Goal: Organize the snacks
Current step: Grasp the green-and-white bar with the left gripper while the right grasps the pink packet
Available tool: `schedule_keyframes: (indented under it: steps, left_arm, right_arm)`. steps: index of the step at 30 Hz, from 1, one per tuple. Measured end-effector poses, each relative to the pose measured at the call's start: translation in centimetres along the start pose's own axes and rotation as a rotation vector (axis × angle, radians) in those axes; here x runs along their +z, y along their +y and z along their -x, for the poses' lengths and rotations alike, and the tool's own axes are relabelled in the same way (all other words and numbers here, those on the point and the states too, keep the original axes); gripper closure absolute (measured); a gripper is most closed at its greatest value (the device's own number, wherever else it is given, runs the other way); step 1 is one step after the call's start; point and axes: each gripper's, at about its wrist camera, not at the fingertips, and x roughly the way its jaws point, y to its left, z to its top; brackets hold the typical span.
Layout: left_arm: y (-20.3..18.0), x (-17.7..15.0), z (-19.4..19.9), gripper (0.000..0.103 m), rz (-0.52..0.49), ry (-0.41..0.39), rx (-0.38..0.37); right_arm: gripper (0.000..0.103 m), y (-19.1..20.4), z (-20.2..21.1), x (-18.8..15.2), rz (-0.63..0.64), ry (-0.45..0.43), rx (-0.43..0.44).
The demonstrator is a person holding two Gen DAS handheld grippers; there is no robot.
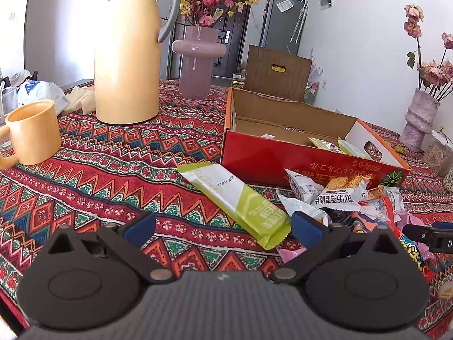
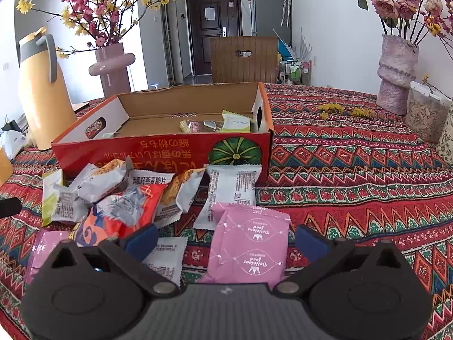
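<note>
A red cardboard box (image 1: 297,158) (image 2: 158,153) stands open on the patterned tablecloth with a few snack packets inside. A long green packet (image 1: 240,201) lies in front of it, its near end between the fingers of my open left gripper (image 1: 223,231). A heap of mixed packets (image 1: 348,195) (image 2: 119,195) lies before the box. My right gripper (image 2: 226,240) is open around a pink packet (image 2: 249,243), without touching it. A white packet (image 2: 232,192) lies just beyond the pink one.
A yellow thermos jug (image 1: 127,56) (image 2: 39,90), a yellow mug (image 1: 34,133) and a pink flower vase (image 1: 198,59) stand left of the box. A textured vase with roses (image 2: 396,70) and a clear container (image 2: 424,116) stand at the right. A wooden chair back (image 2: 243,59) rises behind the table.
</note>
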Motion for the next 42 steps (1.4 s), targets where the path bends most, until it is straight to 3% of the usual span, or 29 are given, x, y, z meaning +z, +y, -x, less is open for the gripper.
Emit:
schedule_keyframes:
  steps: [17, 19, 28, 42]
  left_arm:
    - [0.2, -0.1, -1.1, 0.000, 0.006, 0.043, -0.025]
    - [0.0, -0.1, -1.2, 0.000, 0.003, 0.048, -0.020]
    - [-0.6, -0.1, -1.3, 0.000, -0.006, 0.064, 0.001]
    - [-0.6, 2.1, -3.9, 0.000, 0.047, 0.122, 0.060]
  right_arm:
    - [0.002, -1.3, 1.2, -2.1, -0.044, -0.037, -0.049]
    - [0.005, -1.3, 1.1, -2.0, -0.042, -0.045, -0.050]
    - [0.040, -1.4, -1.4, -1.6, -0.074, -0.016, -0.056]
    - [0.042, -3.1, 0.0, -0.9, -0.129, -0.155, -0.072]
